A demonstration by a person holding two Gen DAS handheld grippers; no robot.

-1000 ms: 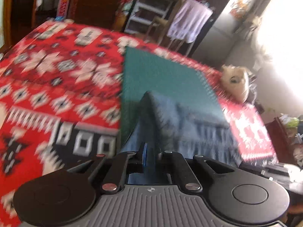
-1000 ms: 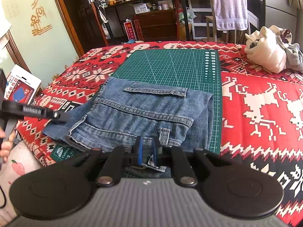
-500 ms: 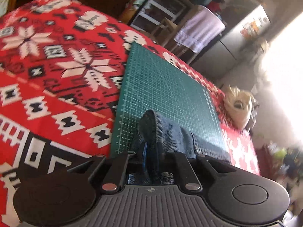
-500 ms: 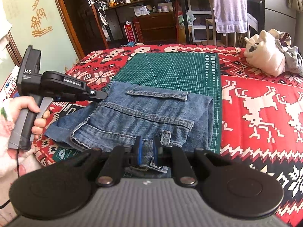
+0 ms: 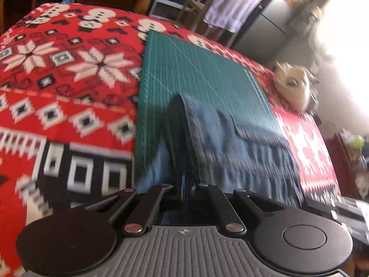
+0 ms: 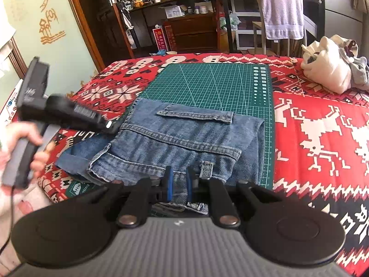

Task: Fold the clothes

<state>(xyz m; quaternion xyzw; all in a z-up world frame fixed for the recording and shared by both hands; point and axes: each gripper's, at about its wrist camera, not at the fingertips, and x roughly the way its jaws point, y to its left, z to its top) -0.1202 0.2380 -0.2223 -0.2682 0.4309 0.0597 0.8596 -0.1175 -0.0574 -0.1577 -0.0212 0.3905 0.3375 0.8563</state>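
Observation:
Blue denim jeans (image 6: 184,143) lie folded on a green cutting mat (image 6: 214,85), a belt loop and pocket flap facing up. At their near edge my right gripper (image 6: 179,182) is shut on the waistband, denim showing between its blue pads. A hand (image 6: 25,143) holds my left gripper (image 6: 111,124), which reaches in from the left to the jeans' left edge. In the left wrist view the left gripper (image 5: 186,184) is shut on a raised fold of the jeans (image 5: 242,152), which tents up from the mat (image 5: 196,73).
A red patterned blanket (image 6: 322,127) covers the surface under the mat. A pile of white and grey clothes (image 6: 332,71) sits at the far right. A chair with a towel (image 6: 282,11) and cluttered shelves stand behind.
My left gripper has risen from low at the left and swung in to the jeans' upper left edge, lifting a fold. My right gripper and the near edge stayed put.

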